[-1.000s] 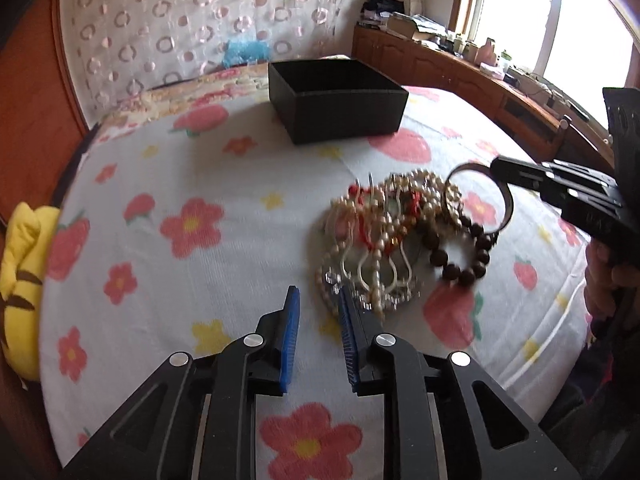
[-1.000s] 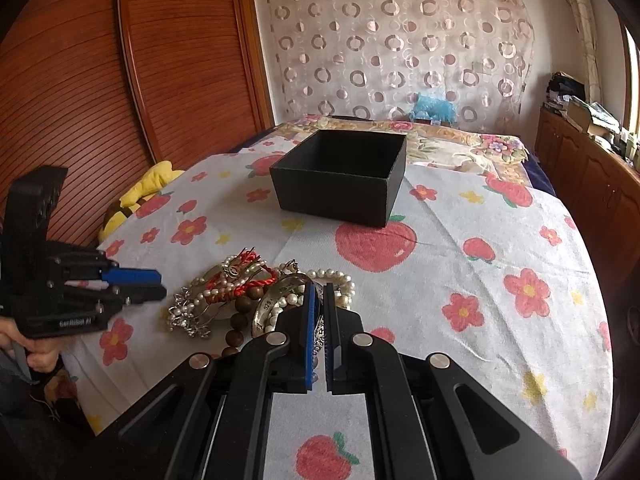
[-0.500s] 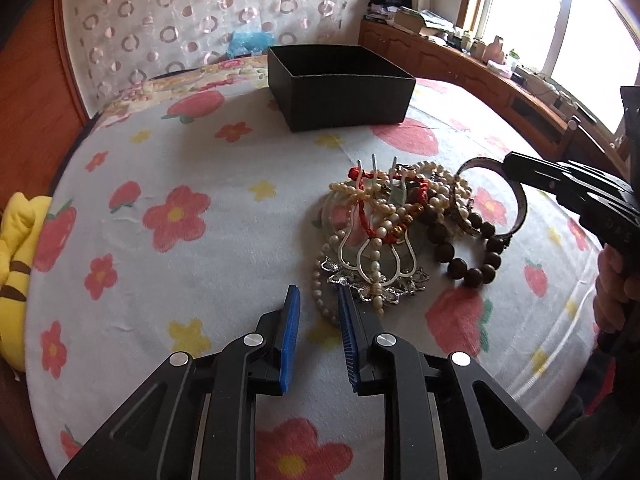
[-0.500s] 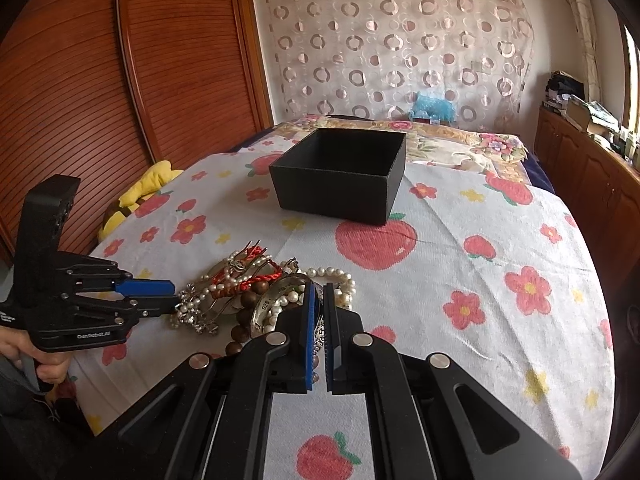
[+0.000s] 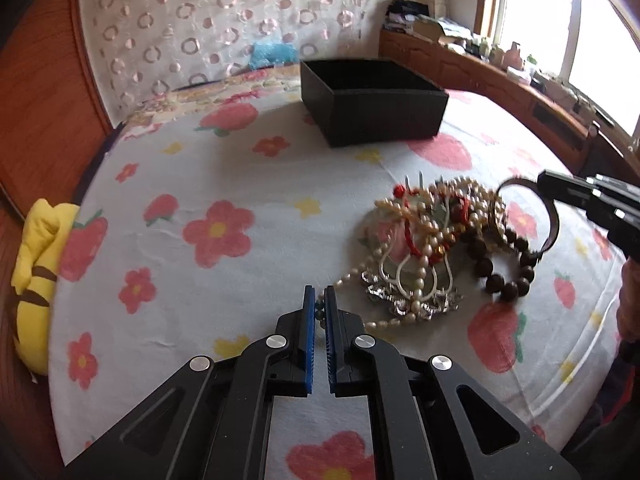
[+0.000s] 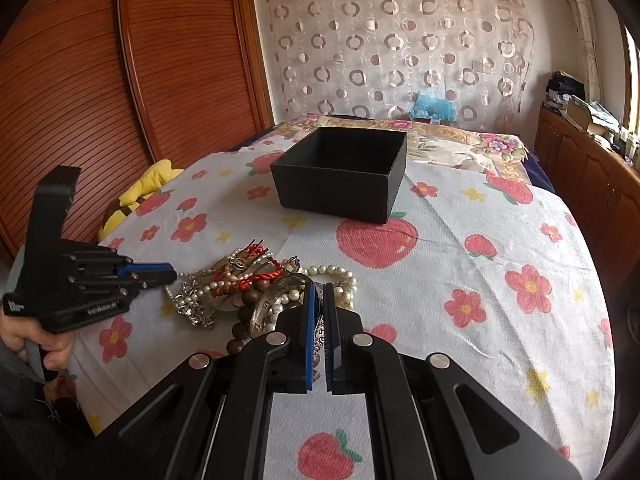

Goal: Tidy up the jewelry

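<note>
The left gripper point(image 5: 319, 309) points down at the near edge of the jewelry pile point(image 5: 444, 248), and its 2 blue pads point(image 5: 308, 340) have come together on a pearl strand point(image 5: 348, 280) that trails out of the pile toward the near left; beads of that strand sit in the narrow slit between the pads. In the right wrist view the same gripper point(image 6: 170, 273) reaches in from the left, its tips at the left fringe of the heap, with a person's hand point(image 6: 36, 340) wrapped around its grip.

The right gripper point(image 6: 319, 292) is closed narrowly on a silver bangle point(image 6: 276, 296), whose engraved band runs between its blue pads and curves off to the left. From the left wrist view this gripper point(image 5: 548, 184) comes in from the right, with the bangle standing up as a ring at its tip, above the far right side of the pile.

The pile itself is a tangle of pearl strands, red cord, a silver hair comb point(image 5: 408, 284) and dark wooden beads point(image 5: 504, 276), lying on a white bedspread point(image 6: 460, 240) printed with flowers and strawberries. Farther away, well apart from the pile, an open black box point(image 6: 340, 176) stands upright on the bedspread. A yellow plush toy point(image 5: 34, 276) lies at the left edge of the bed, beside the wooden wardrobe point(image 6: 120, 80). A patterned curtain point(image 6: 400, 40) hangs on the far wall.
</note>
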### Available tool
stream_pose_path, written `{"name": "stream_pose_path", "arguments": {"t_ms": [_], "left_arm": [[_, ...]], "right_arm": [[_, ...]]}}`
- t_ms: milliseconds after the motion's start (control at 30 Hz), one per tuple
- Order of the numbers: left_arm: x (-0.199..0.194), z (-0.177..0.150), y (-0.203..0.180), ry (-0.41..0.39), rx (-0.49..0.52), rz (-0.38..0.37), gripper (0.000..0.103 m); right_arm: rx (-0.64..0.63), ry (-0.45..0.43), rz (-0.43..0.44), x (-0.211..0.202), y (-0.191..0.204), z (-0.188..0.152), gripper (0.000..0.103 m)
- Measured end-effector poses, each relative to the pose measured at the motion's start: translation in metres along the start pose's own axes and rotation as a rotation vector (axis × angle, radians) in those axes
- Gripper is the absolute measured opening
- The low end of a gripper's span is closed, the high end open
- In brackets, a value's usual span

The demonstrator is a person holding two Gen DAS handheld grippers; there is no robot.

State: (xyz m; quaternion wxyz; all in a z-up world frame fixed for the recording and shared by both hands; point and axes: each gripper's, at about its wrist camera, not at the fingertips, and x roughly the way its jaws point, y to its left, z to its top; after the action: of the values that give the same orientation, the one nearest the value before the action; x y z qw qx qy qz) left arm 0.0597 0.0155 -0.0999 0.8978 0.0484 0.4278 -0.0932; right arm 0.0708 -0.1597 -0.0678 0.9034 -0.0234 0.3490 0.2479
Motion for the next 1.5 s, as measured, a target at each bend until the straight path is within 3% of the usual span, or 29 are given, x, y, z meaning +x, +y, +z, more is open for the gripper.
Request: {"name": "stream_pose_path", "arguments": {"t_ms": [433,1167,1267,1500], "left_arm": [[-0.069,0.057,-0.020,-0.211,0.008,-0.120,0.004],[-0.124,0.141,-0.035,-0.413,0.052,-0.094,0.004],[-0.132,0.149,-0.034,-0.438,0.056,-0.083,0.004],[-0.135,0.160,-0.027,-0.457,0.055,-0.065,0.004]], "right_arm": [[0.000,-0.001,0.000,0.000,0.000,0.000,0.005],[0.005,-0.038,-0.015,-0.012,-0.015,0.014,0.005],[0.004,-0.045,-0.015,-0.013,-0.017,0.016,0.000],[-0.013,-0.042,-0.031,-0.009,-0.021,0.025,0.000]]}}
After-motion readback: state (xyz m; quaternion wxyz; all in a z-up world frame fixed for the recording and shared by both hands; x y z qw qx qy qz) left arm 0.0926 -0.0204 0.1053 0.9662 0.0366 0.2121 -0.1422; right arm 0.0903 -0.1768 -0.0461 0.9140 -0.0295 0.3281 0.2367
